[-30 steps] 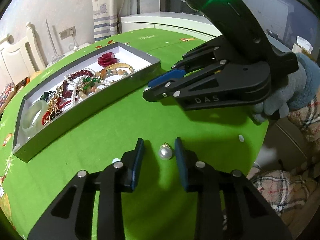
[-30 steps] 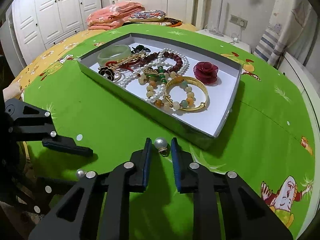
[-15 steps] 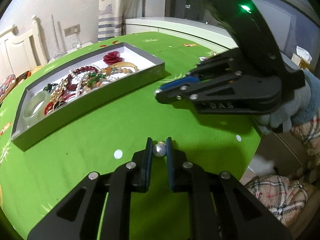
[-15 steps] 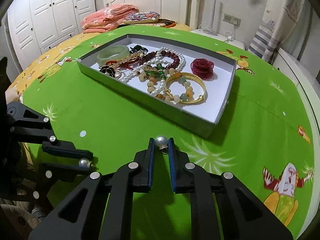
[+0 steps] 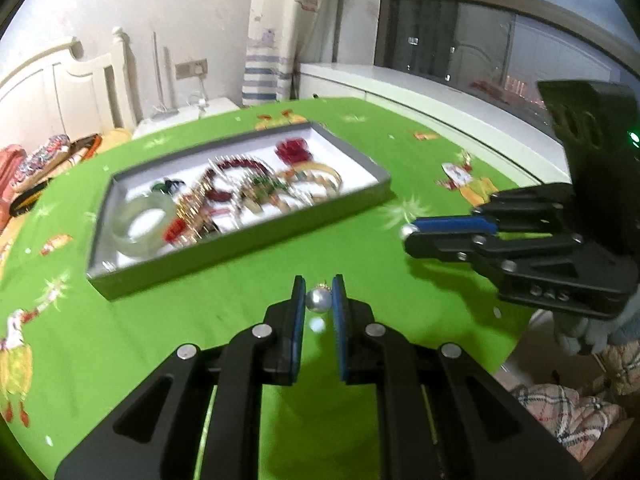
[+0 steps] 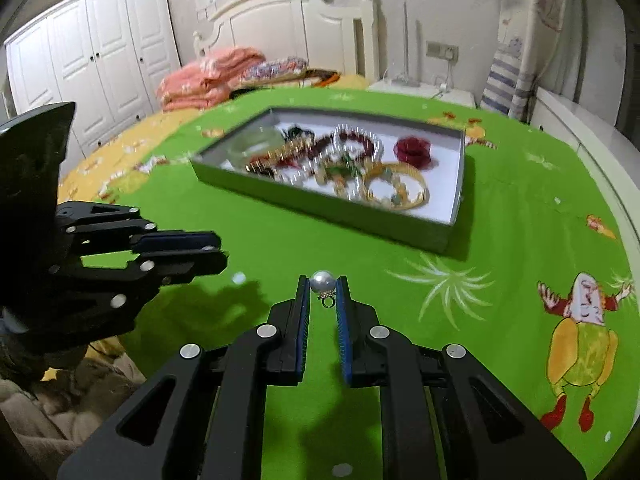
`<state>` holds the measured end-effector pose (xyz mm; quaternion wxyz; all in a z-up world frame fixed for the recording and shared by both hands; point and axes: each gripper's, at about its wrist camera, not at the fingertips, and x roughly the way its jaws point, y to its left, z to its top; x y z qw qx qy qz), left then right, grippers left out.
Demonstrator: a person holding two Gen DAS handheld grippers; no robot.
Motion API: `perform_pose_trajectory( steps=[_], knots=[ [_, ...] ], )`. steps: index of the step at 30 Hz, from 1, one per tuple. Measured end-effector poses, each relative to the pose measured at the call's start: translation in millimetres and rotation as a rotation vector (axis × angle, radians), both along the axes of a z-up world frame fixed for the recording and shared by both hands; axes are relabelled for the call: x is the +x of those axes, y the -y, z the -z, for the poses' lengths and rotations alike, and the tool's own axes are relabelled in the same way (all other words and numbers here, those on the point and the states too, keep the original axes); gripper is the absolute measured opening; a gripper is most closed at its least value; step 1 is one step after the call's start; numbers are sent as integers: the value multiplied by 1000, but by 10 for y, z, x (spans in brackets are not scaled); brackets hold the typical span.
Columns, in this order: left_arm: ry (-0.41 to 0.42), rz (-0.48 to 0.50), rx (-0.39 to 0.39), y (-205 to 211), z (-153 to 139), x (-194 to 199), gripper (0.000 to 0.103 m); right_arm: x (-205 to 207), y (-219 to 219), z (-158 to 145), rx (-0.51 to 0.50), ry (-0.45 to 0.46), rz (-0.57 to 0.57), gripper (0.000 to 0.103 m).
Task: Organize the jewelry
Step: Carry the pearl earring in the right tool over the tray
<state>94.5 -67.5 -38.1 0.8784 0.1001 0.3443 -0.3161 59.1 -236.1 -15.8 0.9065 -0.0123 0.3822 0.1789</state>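
Both pearl earrings are in hand and the step under way looks like the carry to the grey tray [image 5: 244,240], which sits on the green tabletop [image 6: 520,208] already crowded with bracelets, beads and a red rose piece.

The left hand-held gripper [image 5: 319,300] is clamped on a pearl earring [image 5: 319,301], pinched between its blue pads with the gold fitting pointing toward the tray. The right hand-held gripper [image 6: 323,284] is likewise closed on the second pearl earring [image 6: 322,281], its small gold ring hanging below the pearl. Both pearls are held short of the tray's near wall, apart from it.

The next move calls, in my judgement, for bringing each gripper over the tray's rim and parting the fingers above a bare white patch; a round pearl may roll once released.

The tray's contents are smeared by motion blur in both views, so individual pieces are hard to separate. Whether either pearl is clear of the cloth cannot be told.
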Motion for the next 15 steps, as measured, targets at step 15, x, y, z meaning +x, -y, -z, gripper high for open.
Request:
perform_pose_trajectory(
  steps=[15],
  knots=[
    [56, -51, -54, 153, -546, 673, 13, 406, 22, -431, -24, 96, 51, 14]
  ],
)
